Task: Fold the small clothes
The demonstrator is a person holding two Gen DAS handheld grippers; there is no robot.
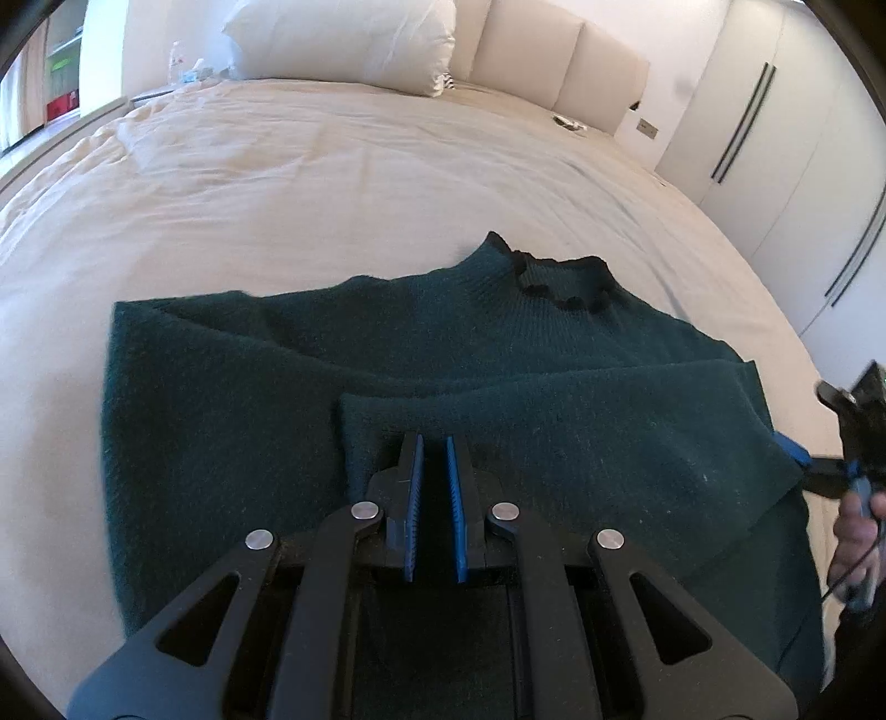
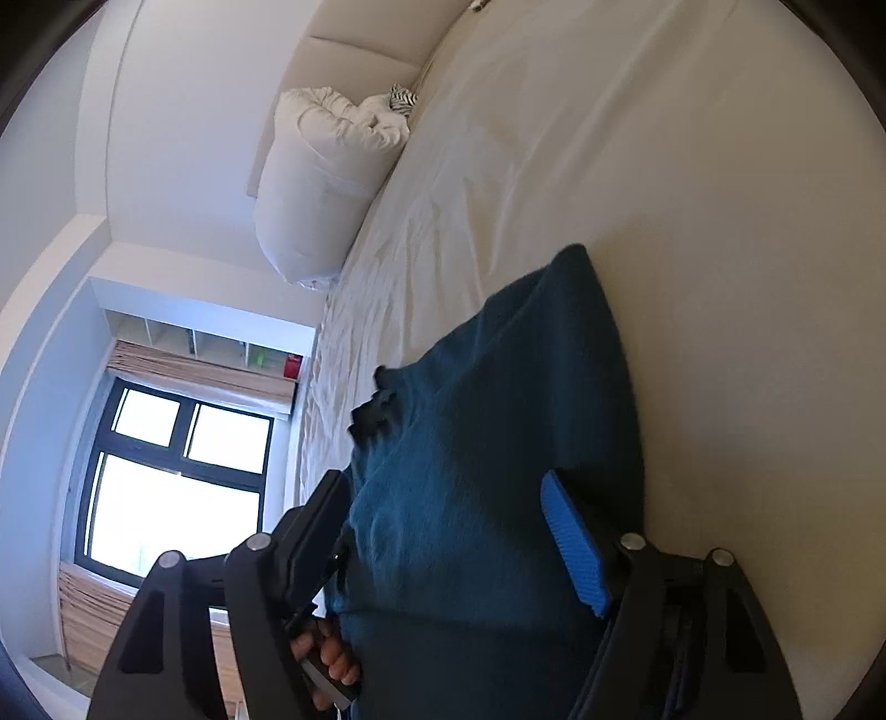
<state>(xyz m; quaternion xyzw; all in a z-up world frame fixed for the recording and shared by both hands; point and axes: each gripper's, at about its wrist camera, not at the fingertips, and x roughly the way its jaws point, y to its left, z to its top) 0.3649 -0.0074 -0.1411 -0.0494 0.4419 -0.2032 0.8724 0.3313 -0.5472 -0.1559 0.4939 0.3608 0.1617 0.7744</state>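
A dark green knit sweater (image 1: 443, 354) with a ruffled black-edged collar (image 1: 559, 279) lies on the bed, its sleeves folded across the body. My left gripper (image 1: 434, 443) hovers over the folded sleeve end, jaws a narrow gap apart with nothing between them. My right gripper (image 2: 448, 487) is rolled sideways and open wide, with the sweater's edge (image 2: 476, 471) between the fingers. It also shows in the left wrist view (image 1: 819, 459) at the sweater's right edge.
The cream bed sheet (image 1: 332, 183) spreads around the sweater. A white pillow (image 1: 343, 39) and padded headboard (image 1: 559, 61) stand at the far end. White wardrobe doors (image 1: 775, 144) are on the right, a window (image 2: 177, 471) on the other side.
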